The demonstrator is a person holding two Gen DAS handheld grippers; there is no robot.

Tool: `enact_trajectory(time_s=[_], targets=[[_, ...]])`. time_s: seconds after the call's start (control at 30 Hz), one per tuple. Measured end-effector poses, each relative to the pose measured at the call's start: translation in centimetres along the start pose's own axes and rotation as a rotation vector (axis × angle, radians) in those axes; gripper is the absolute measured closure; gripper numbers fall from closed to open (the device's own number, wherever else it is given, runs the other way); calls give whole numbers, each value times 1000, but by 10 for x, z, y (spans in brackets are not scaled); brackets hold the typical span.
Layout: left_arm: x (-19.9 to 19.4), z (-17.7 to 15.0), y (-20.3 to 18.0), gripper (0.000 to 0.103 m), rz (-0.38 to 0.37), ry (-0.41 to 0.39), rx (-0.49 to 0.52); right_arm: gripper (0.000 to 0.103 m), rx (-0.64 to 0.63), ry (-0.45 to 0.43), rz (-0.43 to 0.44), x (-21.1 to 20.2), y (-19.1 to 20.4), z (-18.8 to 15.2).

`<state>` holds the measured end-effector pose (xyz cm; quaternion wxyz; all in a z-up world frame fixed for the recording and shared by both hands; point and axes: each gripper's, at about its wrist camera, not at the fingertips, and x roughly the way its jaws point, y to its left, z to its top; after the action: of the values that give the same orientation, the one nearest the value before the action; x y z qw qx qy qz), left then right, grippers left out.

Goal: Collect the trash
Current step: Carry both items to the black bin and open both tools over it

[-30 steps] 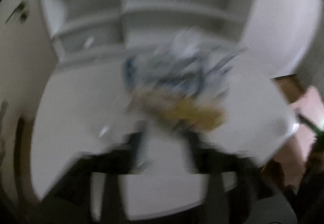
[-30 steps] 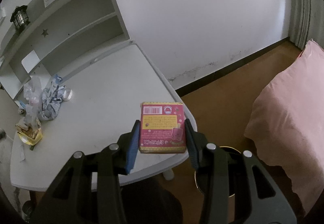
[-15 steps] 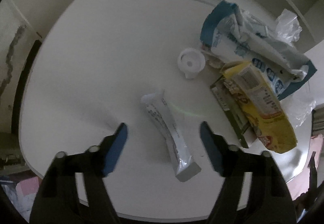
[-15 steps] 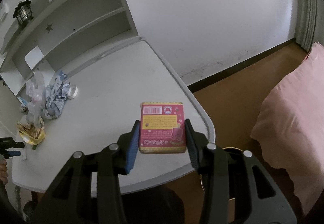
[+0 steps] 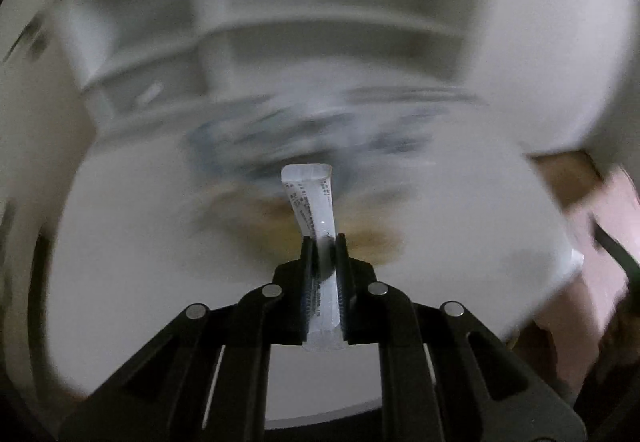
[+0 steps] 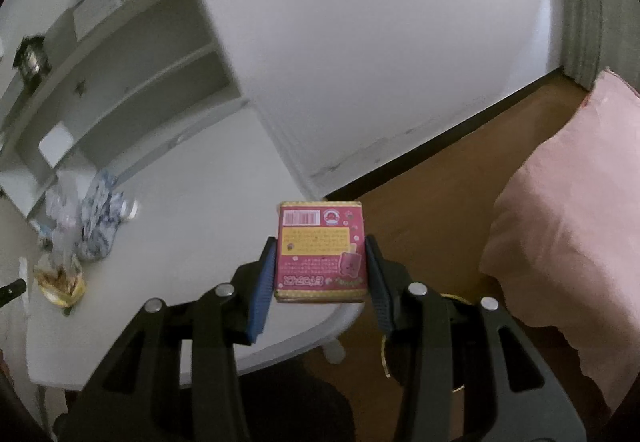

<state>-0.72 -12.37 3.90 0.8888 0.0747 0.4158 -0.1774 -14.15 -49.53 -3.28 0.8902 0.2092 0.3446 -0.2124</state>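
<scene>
My left camera is a smeary mess, so most of what's beyond the left gripper (image 5: 323, 242) is hard to read. I can make out the white table (image 5: 140, 242) under it, a blurry grey-blue and yellow smudge just past the fingertips that I can't identify from this view, and the pale shelf unit (image 5: 320, 42) at the back. The one sharp thing is the white tube (image 5: 310, 202): my left gripper is clamped tight on it, the crimped end sticking up past the tips and the other end poking out behind the pads toward me. It's off the table, up in the air.

The right side is much clearer. My right gripper (image 6: 320, 262) is clenched on a pink box (image 6: 321, 252), pads pressing its two sides, barcode end pointing away from me. It's held over the near corner of the table (image 6: 200, 234), right by the edge.

Way off to the left of that gripper there's the trash pile (image 6: 80, 234): crumpled blue-and-white wrapper, some clear plastic, a yellow packet. Small and soft, can't tell more.

Below the right gripper, down on the floor, a round bin (image 6: 386, 358) peeks out with a gold rim. My fingers cover most of it, so no idea what's inside. The pink bedding (image 6: 560, 242) is cut off at the right.
</scene>
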Motion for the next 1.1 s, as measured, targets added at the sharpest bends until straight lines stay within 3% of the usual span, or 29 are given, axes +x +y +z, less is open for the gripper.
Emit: enact_trajectory(time_s=[0.13,0.23,0.33,0.47,0.53,0.73,0.83,1.03,1.1], targets=[[4,-3,-128,93,-251,-55,265,61,94,-8,-60,-14,-50,-2],[18,-20,-224,93,-447,-48,439,61,153,4,-113,-21,-87,-11],[48,-38,-283,93,-589,24,506,61,215,55,-155,-14,-124,-26],[106,-74,-351,93,-690,180,563,61,291,160,-197,21,-168,-50],[135,-91,-374,93,-716,231,581,61,327,237,-194,50,-187,-65],[219,-128,-422,93,-672,389,602,61,447,443,-171,120,-241,-118],[241,-147,-446,93,-674,466,591,61,492,493,-152,137,-255,-134],[256,-141,-469,93,-662,485,592,61,515,520,-138,148,-271,-146],[269,-152,-448,93,-672,488,590,61,507,518,-134,150,-271,-147]])
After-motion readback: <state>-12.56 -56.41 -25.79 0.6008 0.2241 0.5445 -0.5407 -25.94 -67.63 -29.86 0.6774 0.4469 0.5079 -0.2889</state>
